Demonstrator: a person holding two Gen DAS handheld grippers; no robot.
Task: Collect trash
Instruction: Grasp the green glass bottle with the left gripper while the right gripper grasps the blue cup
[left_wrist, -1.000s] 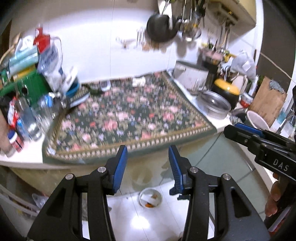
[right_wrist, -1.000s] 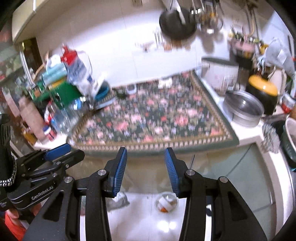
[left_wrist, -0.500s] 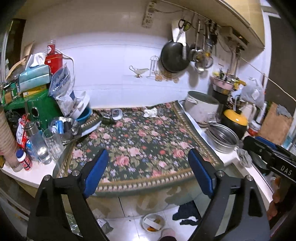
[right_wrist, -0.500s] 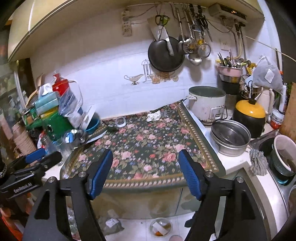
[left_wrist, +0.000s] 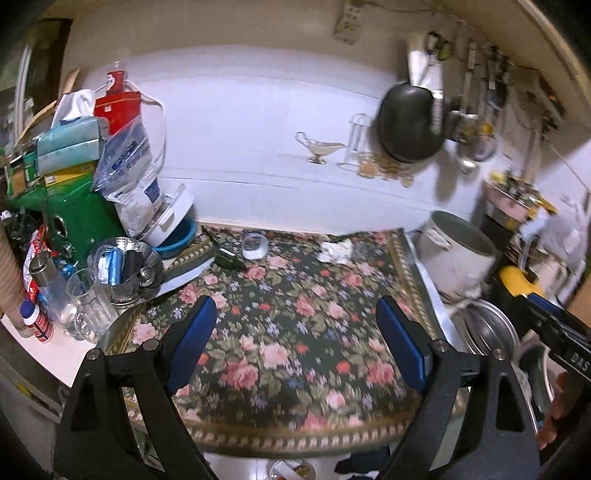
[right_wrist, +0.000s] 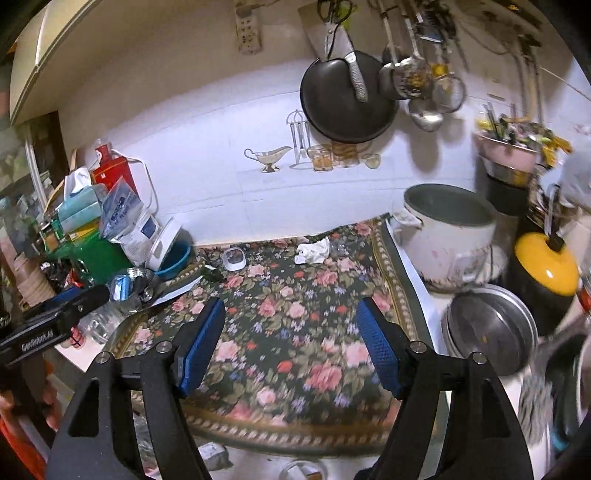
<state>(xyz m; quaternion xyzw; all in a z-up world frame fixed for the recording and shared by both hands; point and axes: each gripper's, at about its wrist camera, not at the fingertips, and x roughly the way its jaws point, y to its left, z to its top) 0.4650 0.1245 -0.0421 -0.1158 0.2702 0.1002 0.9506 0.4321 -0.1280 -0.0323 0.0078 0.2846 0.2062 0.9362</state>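
- Left wrist view: the left gripper (left_wrist: 295, 332) is held wide open above the floral mat (left_wrist: 295, 332), with nothing between its fingers. A crumpled tissue (left_wrist: 335, 251) is seen lying at the mat's far edge, near the white pot (left_wrist: 458, 254) and well apart from the fingers. The right gripper (left_wrist: 554, 328) is seen at the right edge.
- Right wrist view: the right gripper (right_wrist: 291, 328) is also spread wide and empty over the mat (right_wrist: 295, 317). The tissue (right_wrist: 313, 251) is seen at the far edge, between a small clear container (right_wrist: 234, 258) and the pot (right_wrist: 447, 236).

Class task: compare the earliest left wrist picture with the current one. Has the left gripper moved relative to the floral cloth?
Yes. The left gripper has moved up and forward: its fingertips framed the floor below the floral cloth edge before, and now sit over the cloth itself.
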